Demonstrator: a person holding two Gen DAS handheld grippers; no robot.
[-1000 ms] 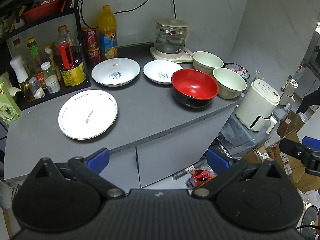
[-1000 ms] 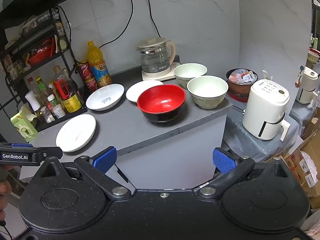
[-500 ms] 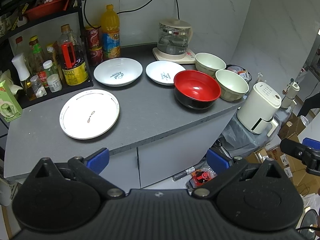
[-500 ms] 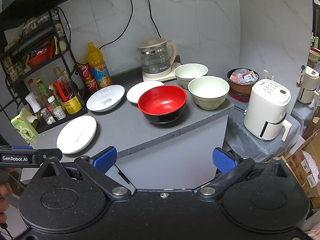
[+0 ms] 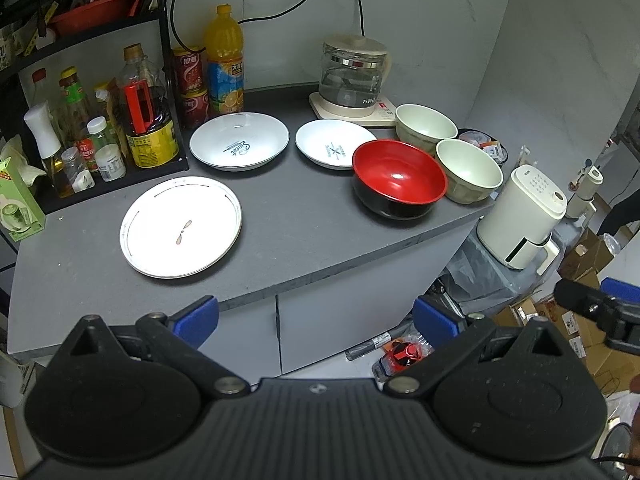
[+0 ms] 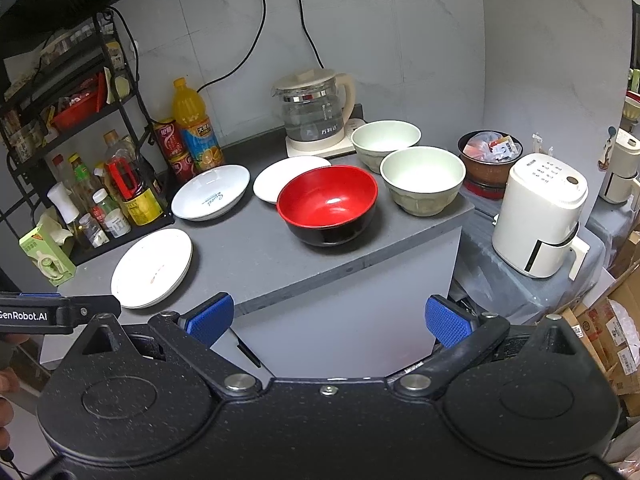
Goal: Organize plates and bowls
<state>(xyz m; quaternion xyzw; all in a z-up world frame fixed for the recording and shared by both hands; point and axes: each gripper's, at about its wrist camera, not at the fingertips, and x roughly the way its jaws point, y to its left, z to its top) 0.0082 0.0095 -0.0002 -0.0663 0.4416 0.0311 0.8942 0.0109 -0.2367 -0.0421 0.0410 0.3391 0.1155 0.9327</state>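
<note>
Left gripper (image 5: 316, 320): held off the front edge of the worktop, out over the cabinet doors; jaws spread wide with nothing between the blue pads; touching no dish
Right gripper (image 6: 328, 320): also short of the worktop's front edge, beside the left one; jaws spread wide and empty; its tip shows at the right border of the left wrist view
Worktop (image 5: 304, 224): grey slab in a corner; carries all six dishes, each resting by itself, none stacked
Flat plate (image 5: 181, 227): white with a thin rim line and a small mark in the middle; nearest the front edge, at the left
Deep plate (image 5: 239, 141): white, blue lettering inside; behind the flat plate, just beside the rack
Small plate (image 5: 335, 144): white with a dark print; right of the deep plate, in front of the kettle base
Red bowl (image 5: 399, 178): red inside, black outside; upright; right of centre, its rim close to the small plate
Cream bowls: one (image 5: 469, 170) near the worktop's right edge, just beside the red bowl; the other (image 5: 426, 127) behind it, next to the kettle
Kettle (image 5: 354, 76): glass, on a pale base at the back wall
Rack (image 5: 80, 120): black shelf at the left, full of bottles and jars
</note>
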